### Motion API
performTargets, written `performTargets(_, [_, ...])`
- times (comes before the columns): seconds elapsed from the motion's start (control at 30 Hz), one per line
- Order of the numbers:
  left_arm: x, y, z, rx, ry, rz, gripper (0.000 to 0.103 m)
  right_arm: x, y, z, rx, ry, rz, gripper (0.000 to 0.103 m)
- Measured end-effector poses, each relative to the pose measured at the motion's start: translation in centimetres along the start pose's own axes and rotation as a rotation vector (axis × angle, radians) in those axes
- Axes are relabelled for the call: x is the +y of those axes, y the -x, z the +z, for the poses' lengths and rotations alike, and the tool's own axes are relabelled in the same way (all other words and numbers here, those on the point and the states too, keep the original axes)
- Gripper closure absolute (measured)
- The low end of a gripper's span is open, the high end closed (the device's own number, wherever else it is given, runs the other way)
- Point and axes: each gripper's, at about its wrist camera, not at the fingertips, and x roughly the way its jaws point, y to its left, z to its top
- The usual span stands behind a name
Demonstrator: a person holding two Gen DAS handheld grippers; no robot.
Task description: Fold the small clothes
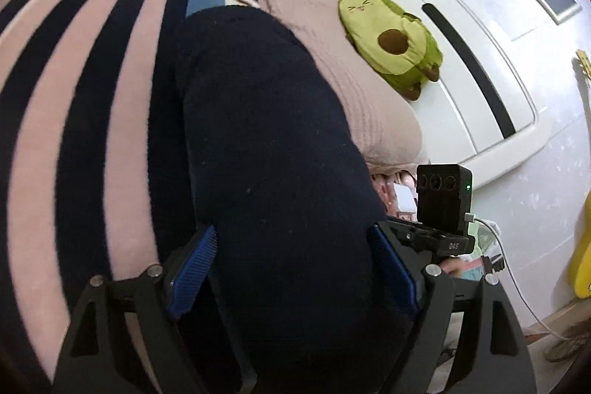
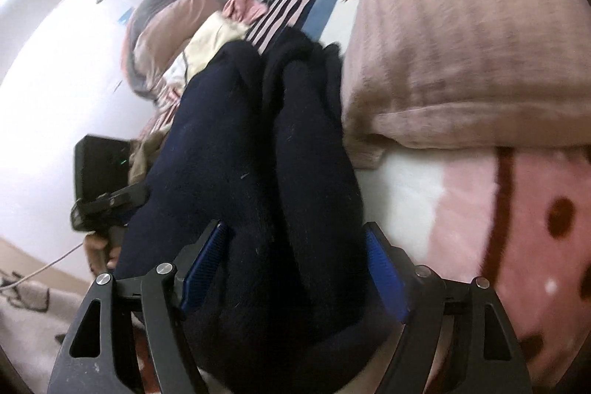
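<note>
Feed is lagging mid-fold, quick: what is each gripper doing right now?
Left gripper: jaws wide, dark navy garment between them; a grip cannot be told.
Right gripper: jaws wide, same garment bunched between them; a grip cannot be told.

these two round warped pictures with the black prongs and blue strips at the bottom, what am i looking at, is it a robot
No robot: a person holds a hand-carried two-finger gripper in each hand, and each gripper has a wide-angle camera looking out along its fingers. That is why the edges curve.

One picture is from the left gripper, the other from the right gripper. The black prongs are the fingers; the blue ribbed strips are their grip pads.

Both sets of jaws stand wide, with a dark navy knitted garment bulging between them. Whether the pads press on it cannot be told.

It lies on a bed, beside a pink and navy striped cloth, a dusty pink ribbed pillow and a green avocado plush toy. The black box with a green light is part of the other gripper.
</note>
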Motion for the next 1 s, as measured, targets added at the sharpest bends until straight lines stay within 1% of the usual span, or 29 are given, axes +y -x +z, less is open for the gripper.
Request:
performTargets(0.1, [0.9, -0.3, 0.2, 0.007, 0.036, -0.017, 0.026, 0.0, -1.1, 0.7, 0.036, 0.013, 0.054, 0.031])
performTargets(0.17, [1.5, -0.3, 0.1, 0.009, 0.062, -0.029, 0.033, 0.2, -1.8, 1.2, 0.054, 0.025, 0.080, 0.034])
performTargets(0.23, [1.9, -0.2, -0.1, 0.008, 0.074, -0.026, 0.039, 0.5, -2.6, 1.5, 0.073, 0.030, 0.124, 0.049])
performTargets(0.27, [2.0, -0.1, -0.1, 0.007, 0.076, -0.024, 0.043, 0.6, -3.3, 1.6, 0.084, 0.021, 0.162, 0.053])
performTargets(0.3, [2.0, 0.1, -0.1, 0.005, 0.074, -0.024, 0.044, 0.7, -3.5, 1.6, 0.086, 0.019, 0.179, 0.058])
performTargets(0.37, [1.8, 0.6, -0.2, -0.003, 0.063, -0.033, 0.050, 1.2, -3.5, 1.7, 0.068, 0.040, 0.189, 0.064])
performTargets(0.4, [1.7, 0.8, -0.1, -0.006, 0.054, -0.035, 0.050, 1.5, -3.3, 1.7, 0.056, 0.049, 0.192, 0.068])
performTargets(0.43, [1.4, 0.9, 0.0, -0.009, 0.043, -0.034, 0.051, 2.0, -2.9, 1.8, 0.039, 0.063, 0.193, 0.070])
performTargets(0.5, [0.8, 1.4, 0.1, -0.017, 0.020, -0.036, 0.053, 2.9, -2.2, 1.9, 0.016, 0.094, 0.188, 0.072])
performTargets(0.6, [-0.2, 2.8, 0.4, -0.053, -0.010, -0.041, 0.054, 4.8, -1.8, 2.6, -0.016, 0.134, 0.215, 0.072])
performTargets(0.7, [-1.5, 4.6, 0.6, -0.090, -0.058, -0.013, 0.055, 7.0, -1.6, 2.9, -0.038, 0.191, 0.183, 0.073])
performTargets(0.77, [-2.2, 5.8, 0.5, -0.110, -0.088, 0.003, 0.055, 8.1, -1.4, 3.0, -0.046, 0.200, 0.192, 0.073])
performTargets(0.83, [-2.7, 6.9, 0.2, -0.121, -0.103, 0.036, 0.055, 8.8, -1.2, 3.0, -0.049, 0.214, 0.195, 0.073])
performTargets(0.9, [-2.3, 7.4, -0.4, -0.116, -0.094, 0.079, 0.055, 8.9, -1.6, 2.8, -0.037, 0.206, 0.195, 0.073])
performTargets(1.0, [-0.8, 7.2, -1.5, -0.089, -0.064, 0.149, 0.055, 8.9, -3.6, 2.3, 0.005, 0.185, 0.172, 0.072])
